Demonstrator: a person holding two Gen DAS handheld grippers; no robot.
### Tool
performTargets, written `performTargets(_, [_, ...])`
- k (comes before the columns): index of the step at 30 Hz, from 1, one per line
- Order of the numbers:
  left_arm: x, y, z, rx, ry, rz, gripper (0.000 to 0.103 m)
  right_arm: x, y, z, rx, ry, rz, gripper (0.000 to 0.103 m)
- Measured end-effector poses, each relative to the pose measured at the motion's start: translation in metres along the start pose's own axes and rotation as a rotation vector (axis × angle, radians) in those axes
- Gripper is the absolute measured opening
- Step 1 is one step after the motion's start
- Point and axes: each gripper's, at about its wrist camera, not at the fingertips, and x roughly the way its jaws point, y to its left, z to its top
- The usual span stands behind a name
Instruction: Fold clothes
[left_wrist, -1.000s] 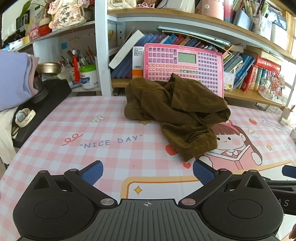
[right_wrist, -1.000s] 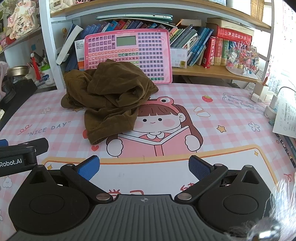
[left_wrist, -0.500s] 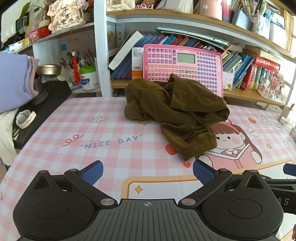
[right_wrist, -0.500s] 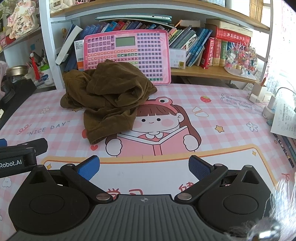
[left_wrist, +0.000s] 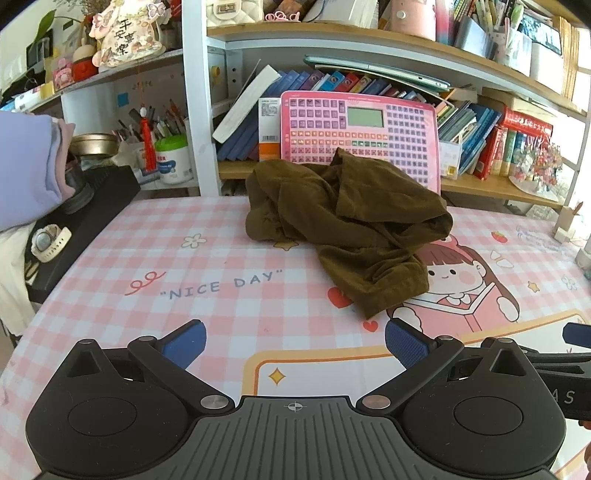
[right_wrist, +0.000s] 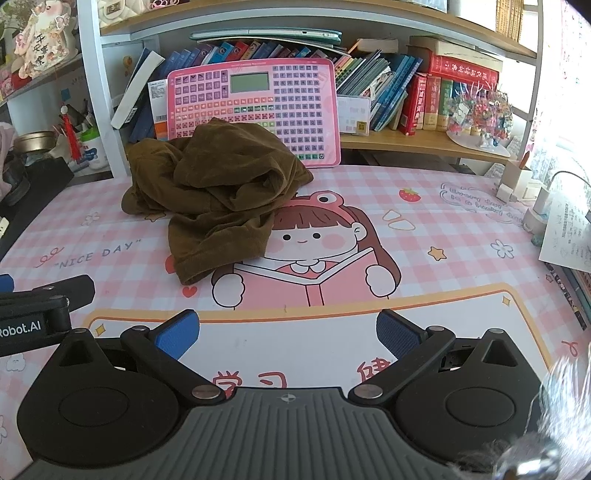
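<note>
Left wrist view: the brown clothes (left_wrist: 351, 225) sit in a bumpy pile at the back-middle of the bench (left_wrist: 110, 280), w/ one long flap hanging down toward the front-right. The pile leans on the pink keyboard toy (left_wrist: 360, 140) behind it. The cloth looks soft & fuzzy, w/ lots of folds. The left claw (left_wrist: 293, 341) is wide open, nothing in it, low over the pink check mat, well apart from the clothes. Lots of bare mat between the claw & the pile. A black box (left_wrist: 85, 225) w/ a white watch (left_wrist: 50, 242) is at the left edge.

Right wrist view: the same clothes (right_wrist: 218, 195) are at the back-left, long way running from back to front, the flap end pointing at the front-left. It covers part of the cartoon girl (right_wrist: 314, 240) on the mat. The right claw (right_wrist: 288, 330) is wide open too, holding nothing, over the white part of the mat. The left claw's body (right_wrist: 44, 310) pokes in at the left. Books (right_wrist: 424, 99) fill the shelf behind. Papers (right_wrist: 569, 236) lie at the right edge.
</note>
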Motion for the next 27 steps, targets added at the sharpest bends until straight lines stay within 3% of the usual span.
performTargets(27, [0.0018,0.0053,-0.0013,-0.026,0.044,-0.025,0.103,0.0021,0.0021,0.0001,0.012,0.005,0.013,0.102])
